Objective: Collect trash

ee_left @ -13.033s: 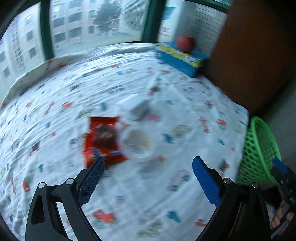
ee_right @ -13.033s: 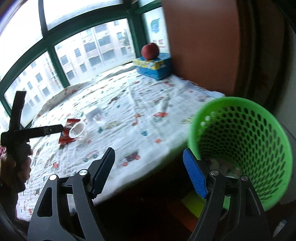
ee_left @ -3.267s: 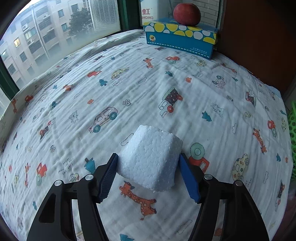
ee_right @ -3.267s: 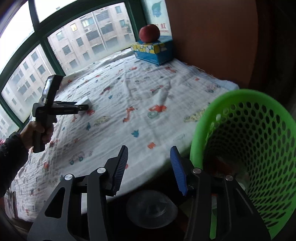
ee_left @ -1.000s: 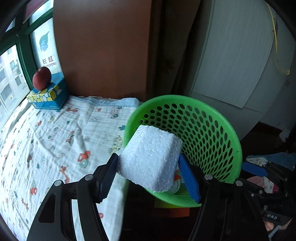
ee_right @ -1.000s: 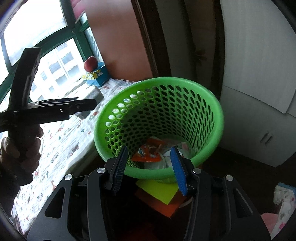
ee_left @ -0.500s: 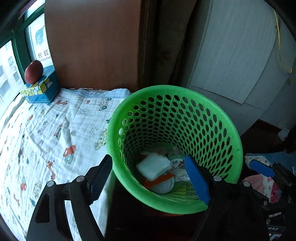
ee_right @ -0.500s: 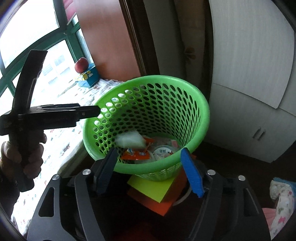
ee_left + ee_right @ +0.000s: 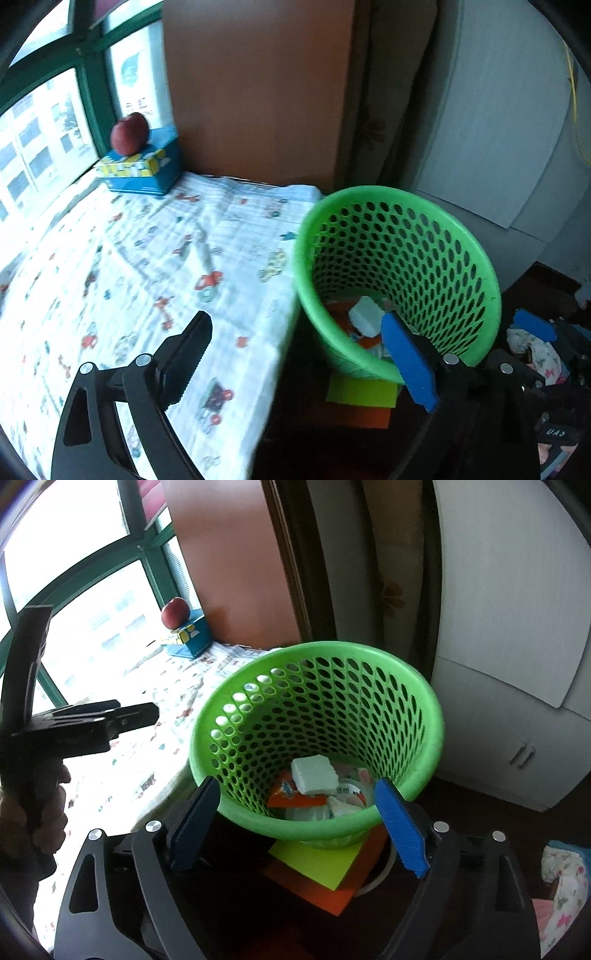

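Since 1.0 s ago the white foam block [image 9: 314, 776] has left the left gripper [image 9: 295, 363] and now lies inside the green perforated plastic basket [image 9: 424, 716], on top of an orange snack wrapper [image 9: 284, 794] and white cups at the bottom. That gripper now stands wide with nothing between its fingers, over the edge of the bed by the basket's near rim; in the right wrist view it shows side-on at the left [image 9: 122, 716], gripped by the person's left hand [image 9: 44, 812]. The right gripper [image 9: 300, 827] is also spread wide and empty, its 2 fingers flanking the basket's near rim. Under the basket sit a yellow-green sheet [image 9: 317, 864] and an orange sheet [image 9: 325, 893]. Beside the basket, the bed's white cartoon-print sheet [image 9: 147, 258] stretches toward the window, where a red apple [image 9: 130, 133] rests on a blue and yellow box [image 9: 142, 171].
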